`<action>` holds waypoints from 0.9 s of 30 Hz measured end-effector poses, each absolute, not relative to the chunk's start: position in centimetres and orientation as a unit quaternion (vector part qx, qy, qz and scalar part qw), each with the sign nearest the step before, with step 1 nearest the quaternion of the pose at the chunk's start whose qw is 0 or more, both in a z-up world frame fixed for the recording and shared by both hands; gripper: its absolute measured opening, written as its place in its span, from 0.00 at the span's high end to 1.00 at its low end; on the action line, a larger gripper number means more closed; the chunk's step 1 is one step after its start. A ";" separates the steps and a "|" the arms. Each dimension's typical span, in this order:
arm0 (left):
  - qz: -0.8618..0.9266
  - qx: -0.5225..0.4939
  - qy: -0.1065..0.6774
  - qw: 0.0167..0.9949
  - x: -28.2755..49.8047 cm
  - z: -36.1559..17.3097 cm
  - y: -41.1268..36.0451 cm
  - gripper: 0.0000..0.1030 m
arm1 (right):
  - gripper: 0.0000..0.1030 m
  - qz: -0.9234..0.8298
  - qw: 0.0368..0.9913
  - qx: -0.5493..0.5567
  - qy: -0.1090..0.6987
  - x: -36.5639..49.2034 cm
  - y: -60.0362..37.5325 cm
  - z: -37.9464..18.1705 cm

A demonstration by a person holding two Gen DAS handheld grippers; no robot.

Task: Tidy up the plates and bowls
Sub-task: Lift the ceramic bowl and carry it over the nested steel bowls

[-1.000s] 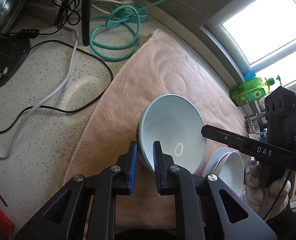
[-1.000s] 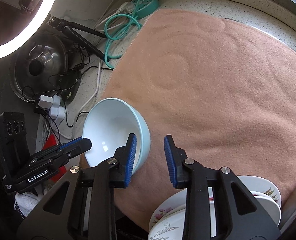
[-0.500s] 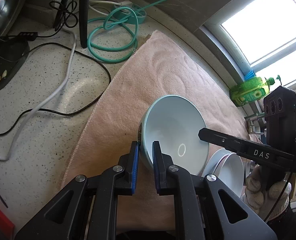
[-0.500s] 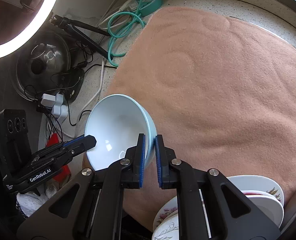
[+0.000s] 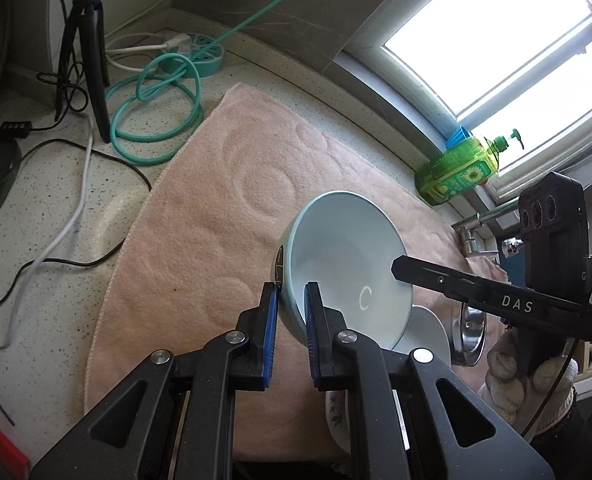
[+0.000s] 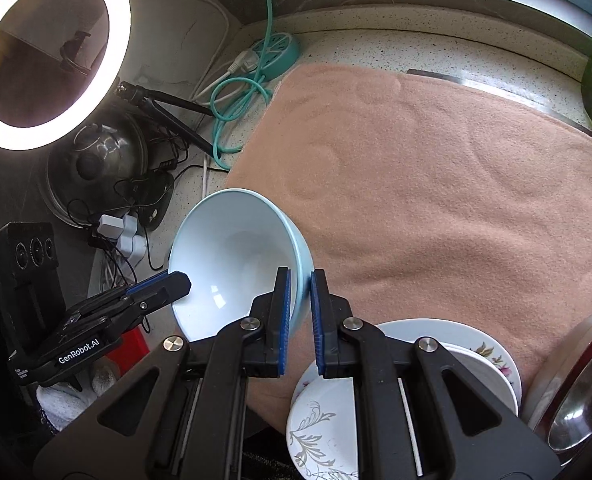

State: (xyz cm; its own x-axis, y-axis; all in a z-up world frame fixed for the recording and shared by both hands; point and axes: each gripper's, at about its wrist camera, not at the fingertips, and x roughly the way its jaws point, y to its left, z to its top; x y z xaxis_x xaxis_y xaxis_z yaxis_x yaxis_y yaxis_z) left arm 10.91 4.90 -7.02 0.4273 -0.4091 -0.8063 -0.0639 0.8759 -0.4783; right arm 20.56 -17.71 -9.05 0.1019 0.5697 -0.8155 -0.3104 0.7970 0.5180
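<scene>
a pale blue bowl (image 5: 345, 264) was held tilted above the pink towel (image 5: 224, 216), gripped on opposite sides of its rim by both grippers. the left gripper (image 5: 290, 306) was closed narrow on the rim at the bowl's 7 o'clock edge in the left wrist view, one pad inside and one outside the wall. the right gripper (image 6: 299, 300) was likewise clamped narrow on the rim at the bowl's 4 o'clock edge in the right wrist view. in that view the left gripper's fingertips (image 6: 168, 284) were seen at the bowl's 8 o'clock edge.

a stack of flowered plates (image 6: 475, 356) was seen at 5 o'clock of the bowl in the right wrist view, near the towel's closest edge and partly hidden by the gripper. a metal bowl (image 6: 575, 392) lay just beside the plates at their 3 o'clock.

a wide bare stretch of towel was spread from 12 to 3 o'clock of the bowl. off the towel's far corner, at 11 o'clock in the left wrist view, a coiled teal cable (image 5: 156, 112) and a black tripod (image 5: 92, 40) were crowded on the speckled counter (image 5: 48, 200). a green soap bottle (image 5: 459, 172) was stood by the window ledge at 1 o'clock.
</scene>
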 end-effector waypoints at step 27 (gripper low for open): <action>-0.256 -0.146 0.520 0.801 13.3 -3.4 -9.5 0.89 | 0.90 0.182 0.790 0.191 0.554 16.7 -35.2 -4.9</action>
State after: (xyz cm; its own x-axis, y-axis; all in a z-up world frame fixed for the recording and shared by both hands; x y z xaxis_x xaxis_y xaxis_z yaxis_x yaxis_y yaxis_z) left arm 13.31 -9.46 -3.43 0.3273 -0.5619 -0.7597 0.2583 0.8266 -0.5001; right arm 16.69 -35.19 -4.92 0.3203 0.4988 -0.8053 -0.0757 0.8609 0.5031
